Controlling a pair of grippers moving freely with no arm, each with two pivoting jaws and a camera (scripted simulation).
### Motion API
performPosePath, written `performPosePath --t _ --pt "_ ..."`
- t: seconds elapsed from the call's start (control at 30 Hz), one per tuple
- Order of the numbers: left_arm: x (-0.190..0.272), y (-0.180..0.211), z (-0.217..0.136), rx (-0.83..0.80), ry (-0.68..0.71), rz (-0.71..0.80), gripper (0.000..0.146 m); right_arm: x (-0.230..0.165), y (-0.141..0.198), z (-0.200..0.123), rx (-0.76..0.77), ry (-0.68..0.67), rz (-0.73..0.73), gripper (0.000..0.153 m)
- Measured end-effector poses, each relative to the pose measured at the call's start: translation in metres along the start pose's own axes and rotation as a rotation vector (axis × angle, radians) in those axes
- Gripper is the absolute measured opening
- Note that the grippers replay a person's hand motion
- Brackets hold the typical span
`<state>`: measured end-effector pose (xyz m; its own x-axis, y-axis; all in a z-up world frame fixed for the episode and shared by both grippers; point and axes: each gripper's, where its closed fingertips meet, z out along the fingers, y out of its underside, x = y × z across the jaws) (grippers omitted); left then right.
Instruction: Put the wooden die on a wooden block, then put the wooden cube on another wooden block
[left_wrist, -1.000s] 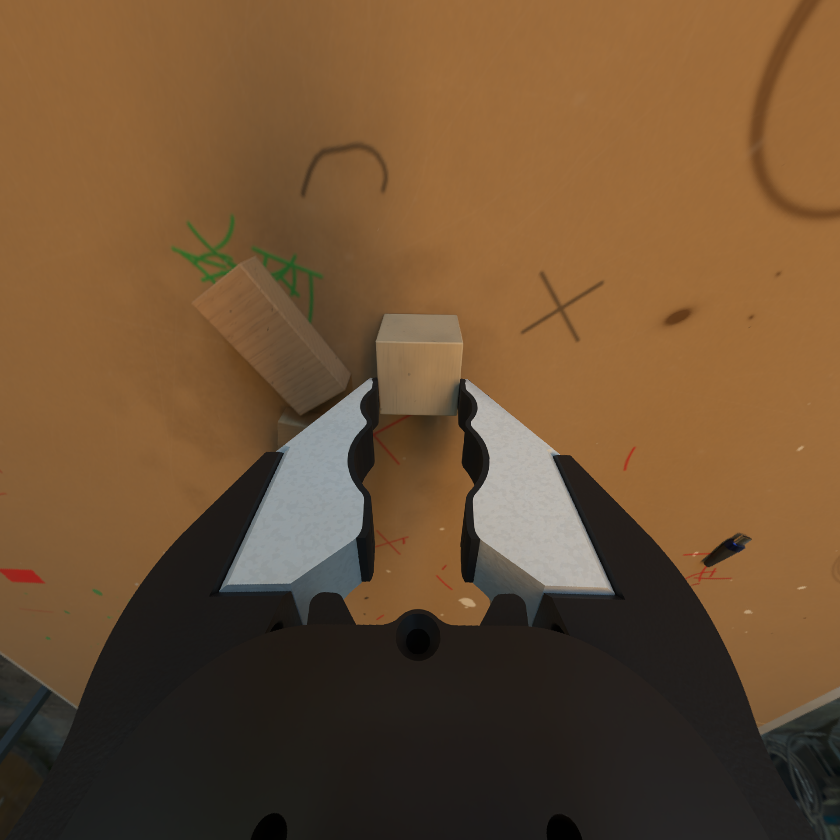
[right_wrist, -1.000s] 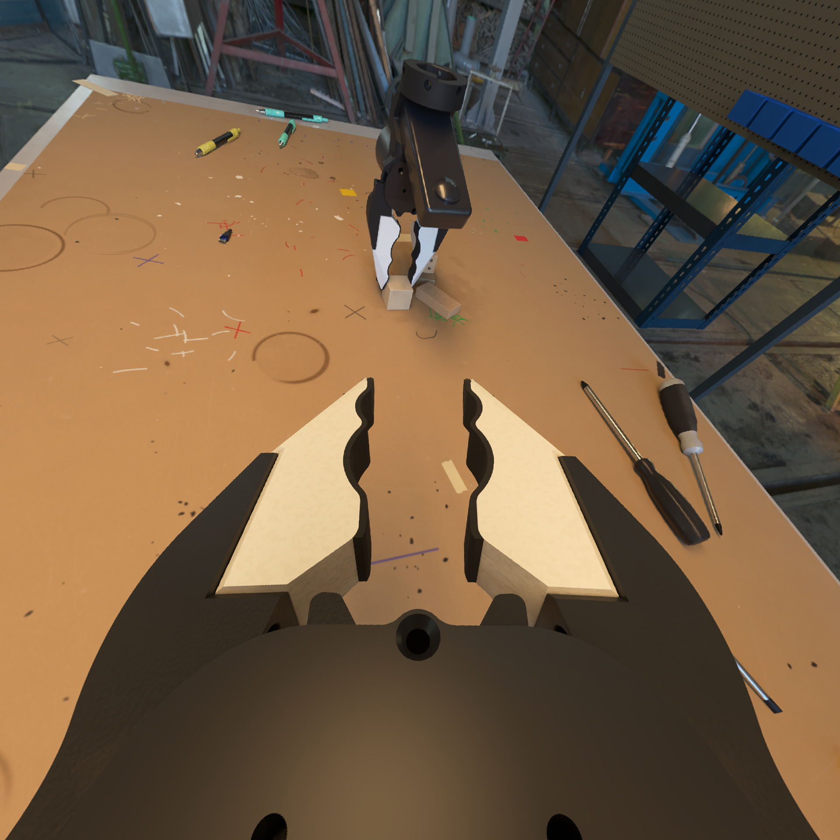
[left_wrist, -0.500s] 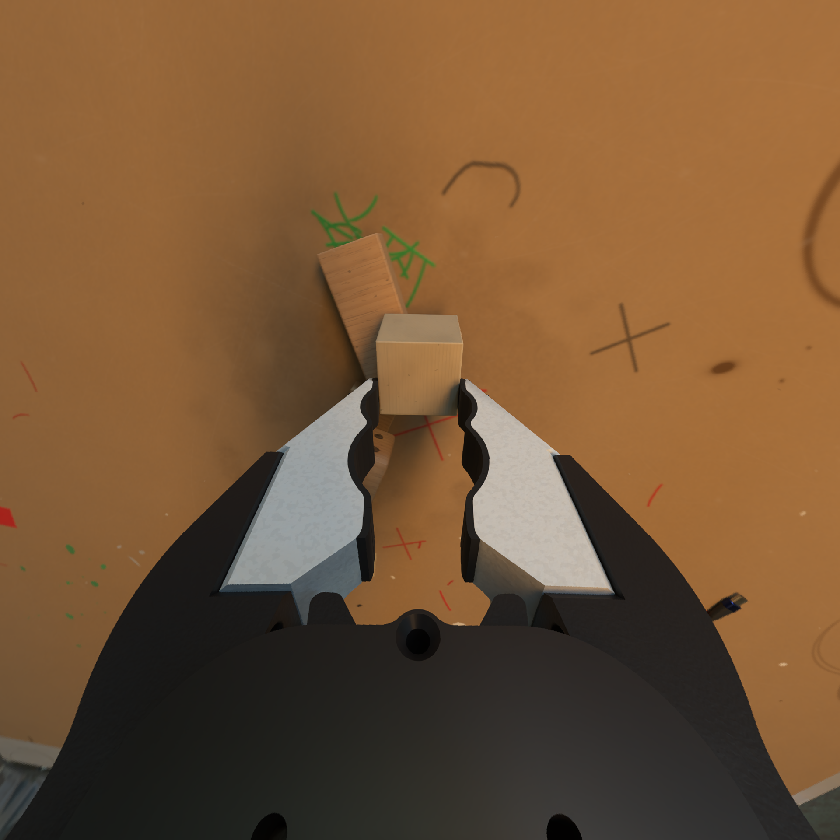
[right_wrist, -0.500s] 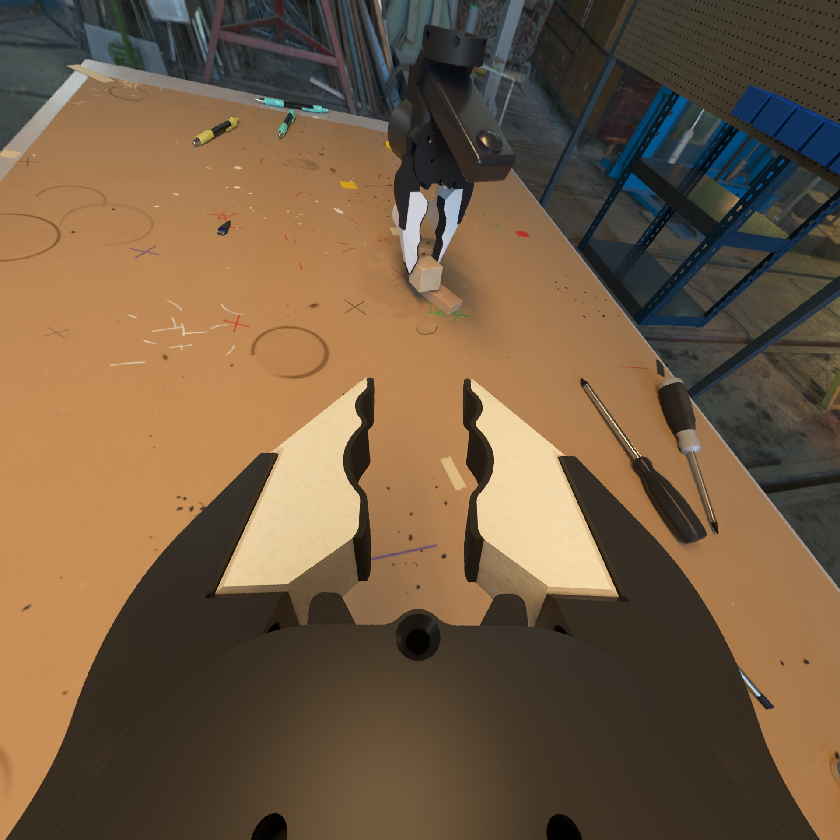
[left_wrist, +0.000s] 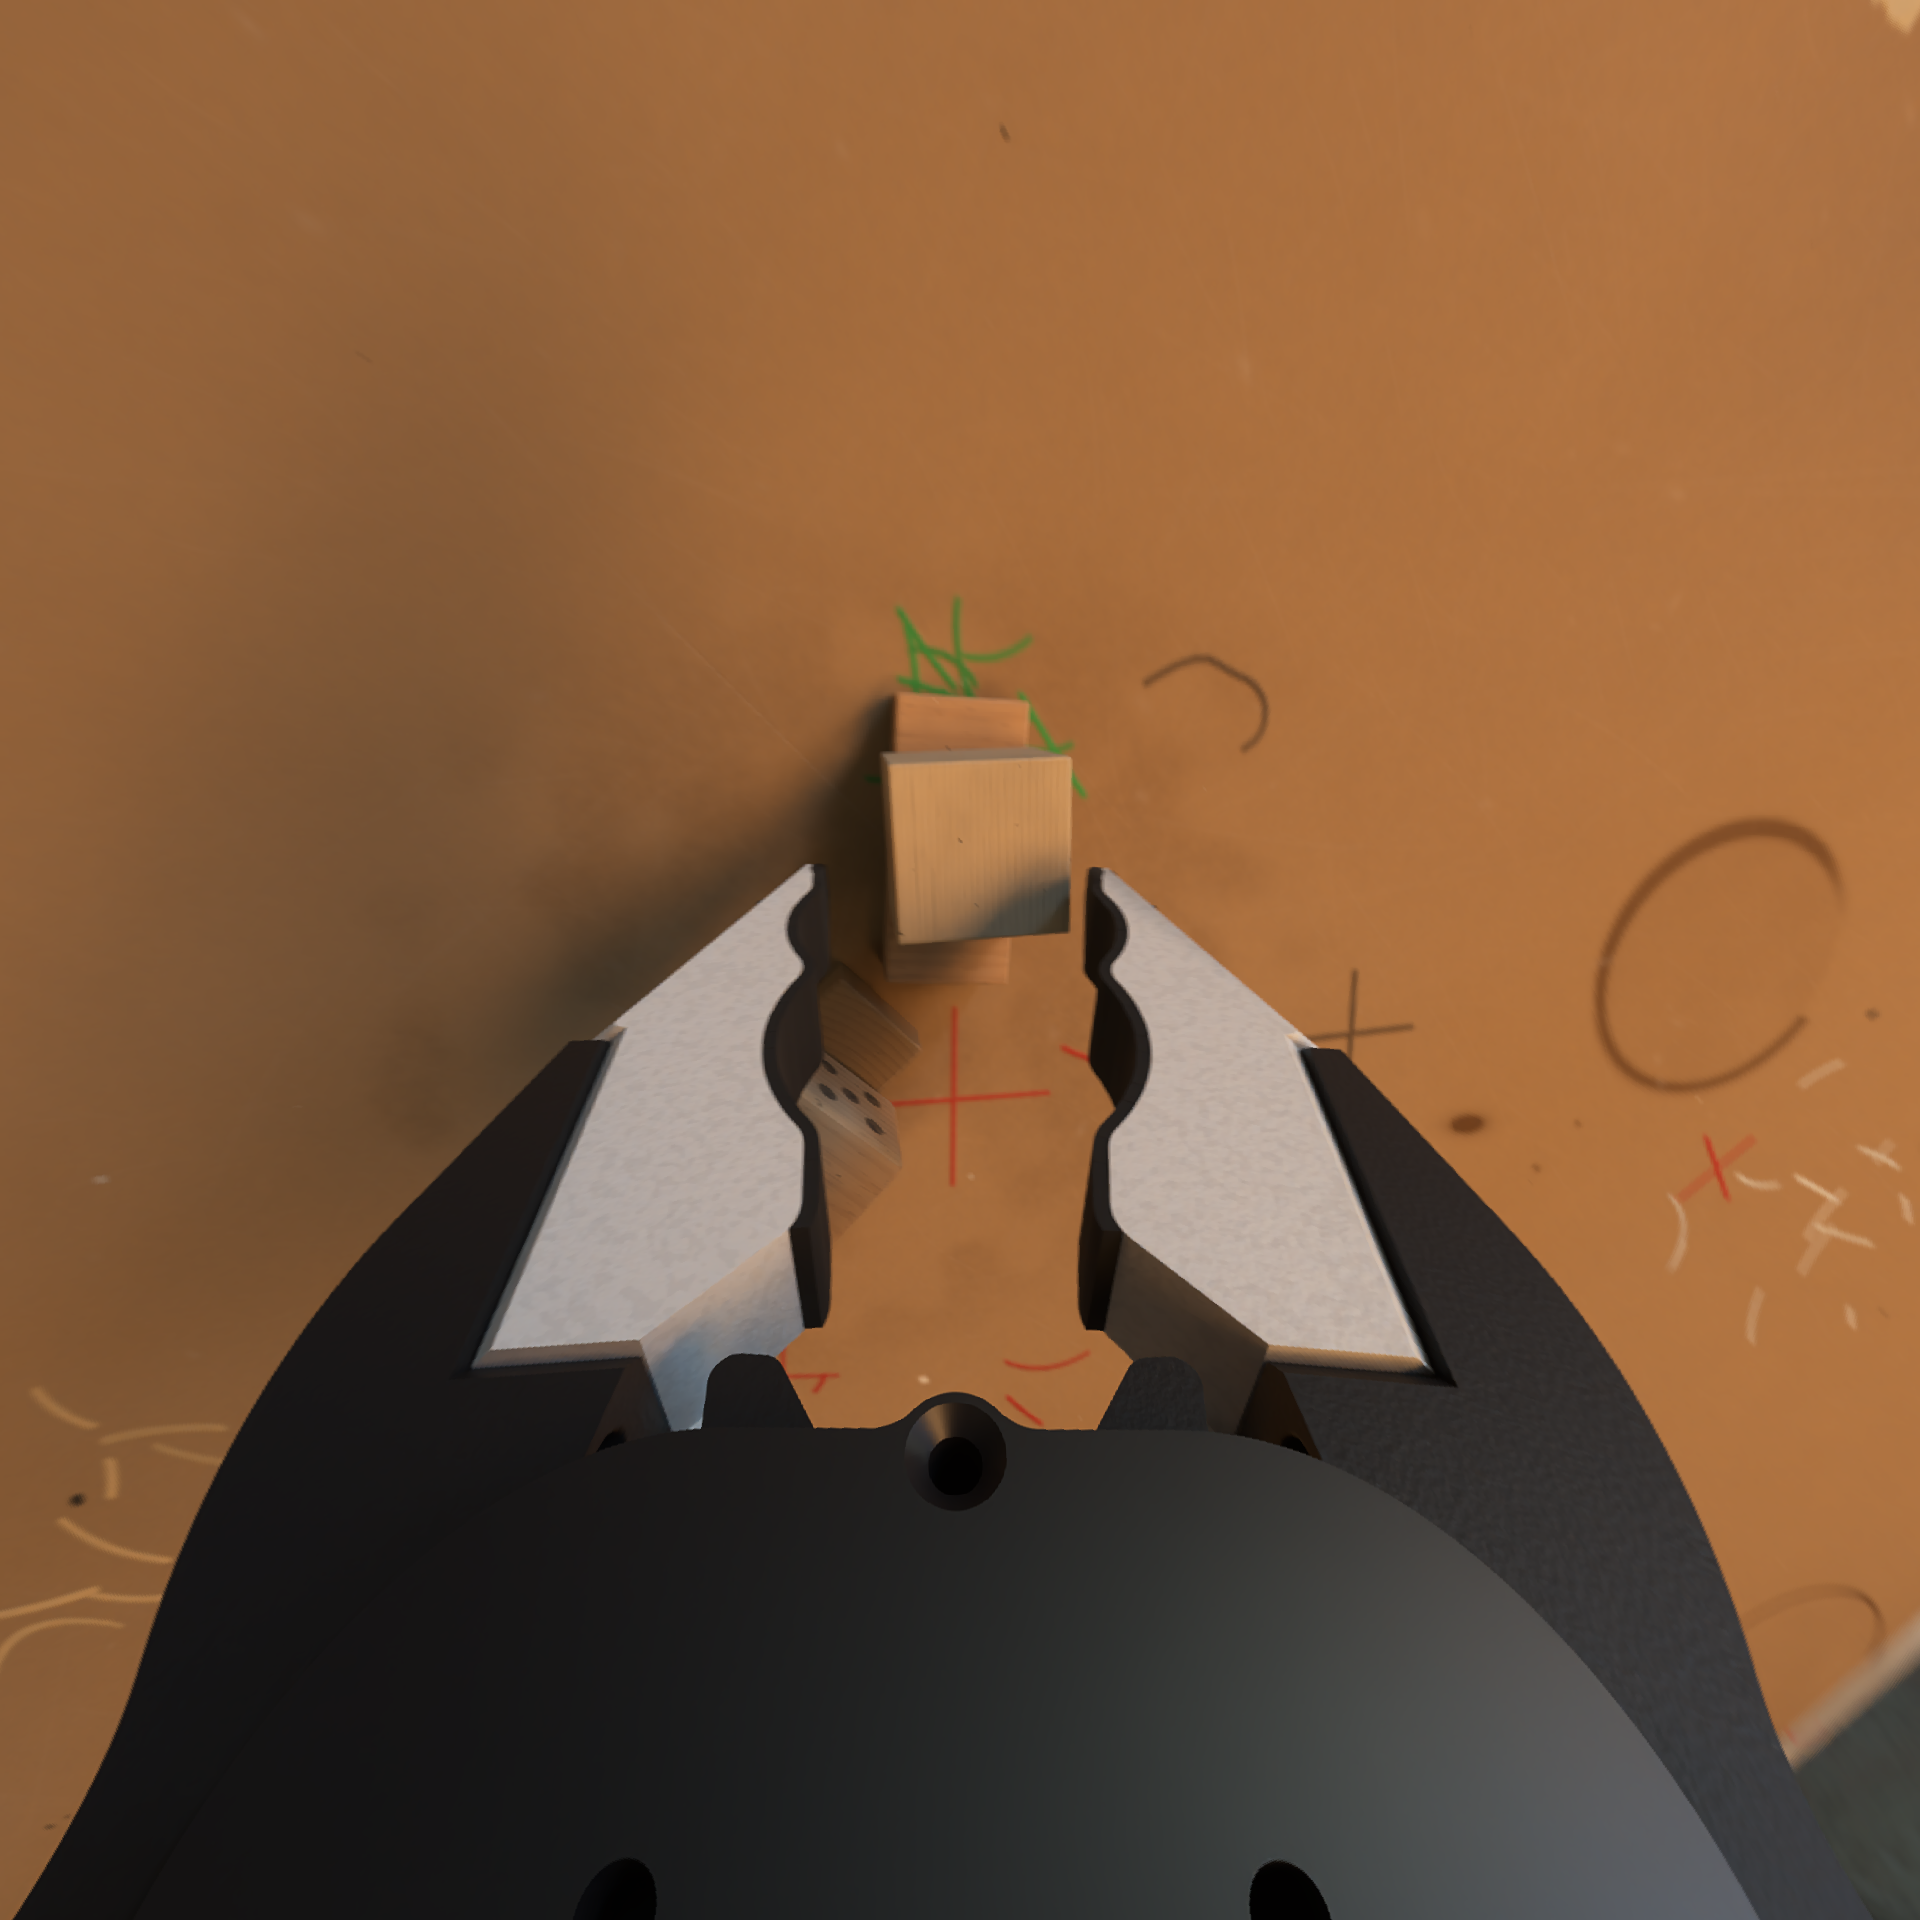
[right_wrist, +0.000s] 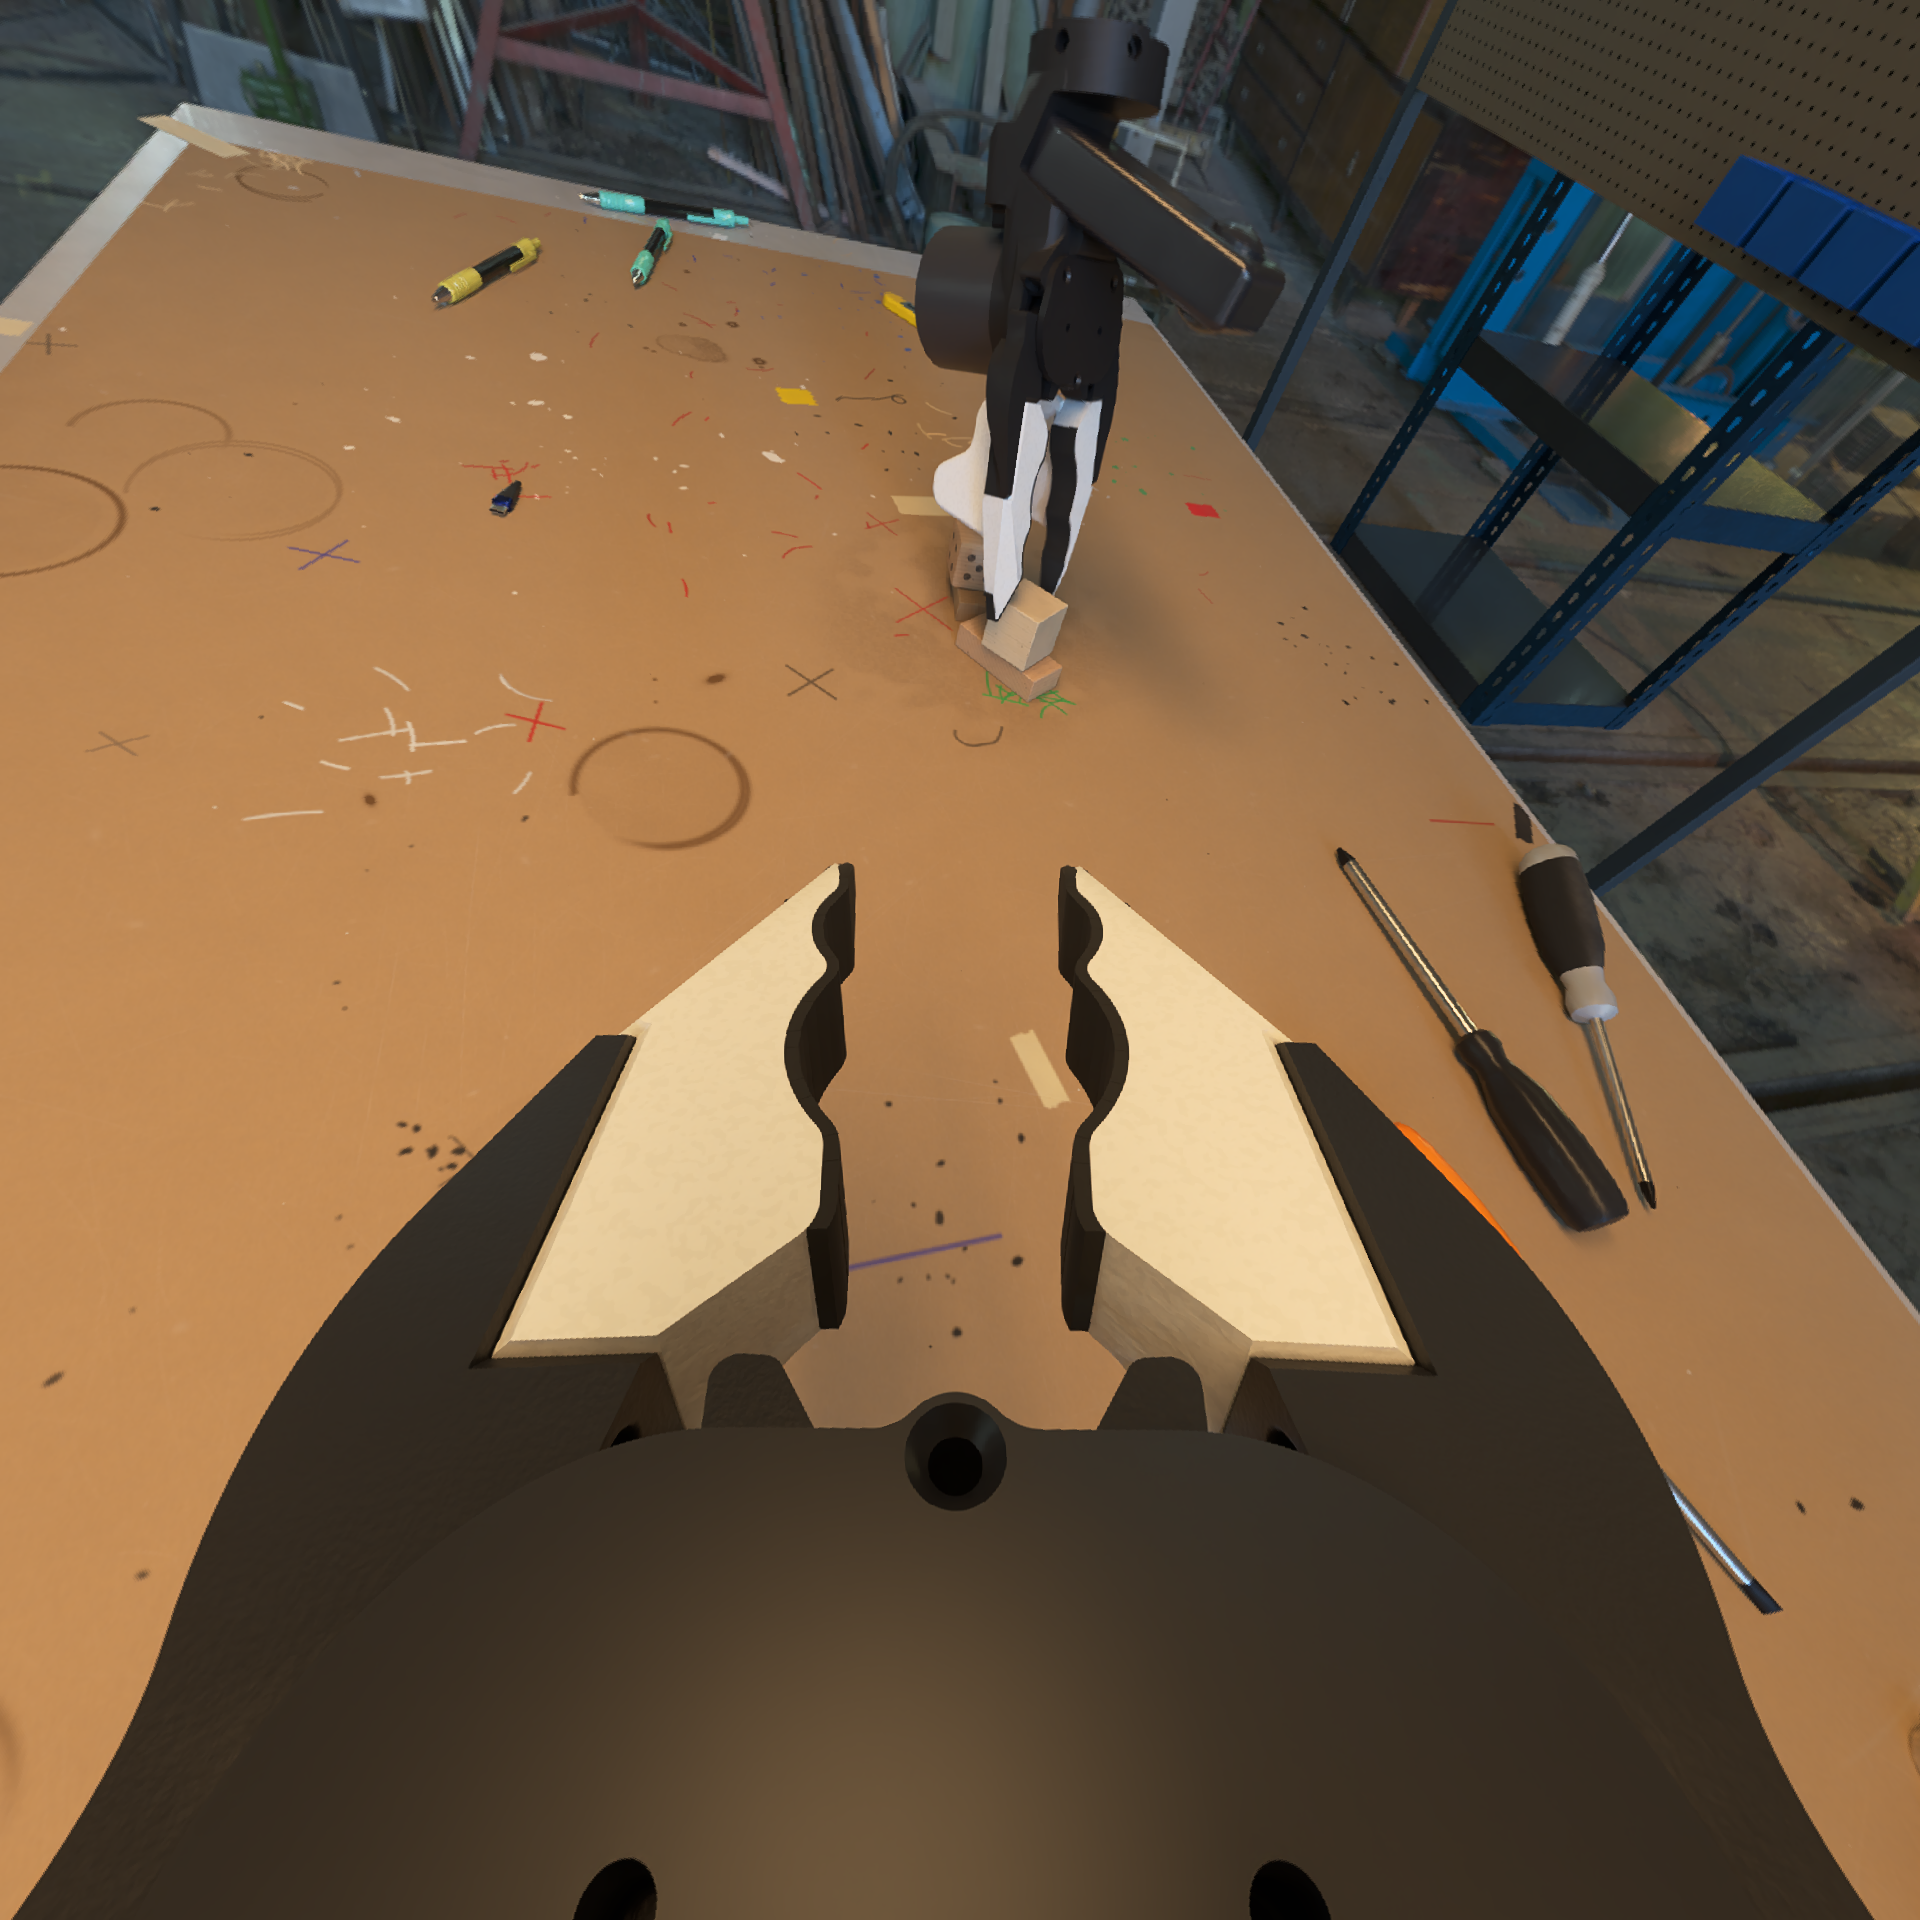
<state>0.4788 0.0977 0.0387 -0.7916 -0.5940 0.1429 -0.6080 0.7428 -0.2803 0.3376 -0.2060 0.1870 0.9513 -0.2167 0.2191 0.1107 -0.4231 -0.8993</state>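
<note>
Now the left hand-held gripper (left_wrist: 956, 914) has let go, leaving the wooden cube (left_wrist: 977, 847) on the wooden block (left_wrist: 961, 722).

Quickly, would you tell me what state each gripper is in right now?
Left gripper: open, the wooden cube released on a wooden block.
Right gripper: open, empty.
</note>
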Motion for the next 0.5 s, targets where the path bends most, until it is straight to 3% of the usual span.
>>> performPosePath --t 0.1,0.23,0.4,0.5 --pt "-0.006 -0.008 -0.008 0.063 -0.049 -0.001 0.067 0.0 0.0 0.0 -0.004 0.0 0.0 0.039" --pt "-0.007 0.0 -0.022 0.043 -0.063 0.02 0.067 0.0 0.0 -0.001 -0.003 0.002 -0.003 0.039" --pt "-0.008 0.034 -0.021 -0.171 -0.2 0.304 0.059 -0.001 0.0 0.0 -0.005 -0.001 -0.002 0.039" --pt "0.009 0.04 -0.011 -0.205 -0.119 0.413 0.059 -0.002 0.001 0.001 -0.013 -0.008 -0.006 0.039"
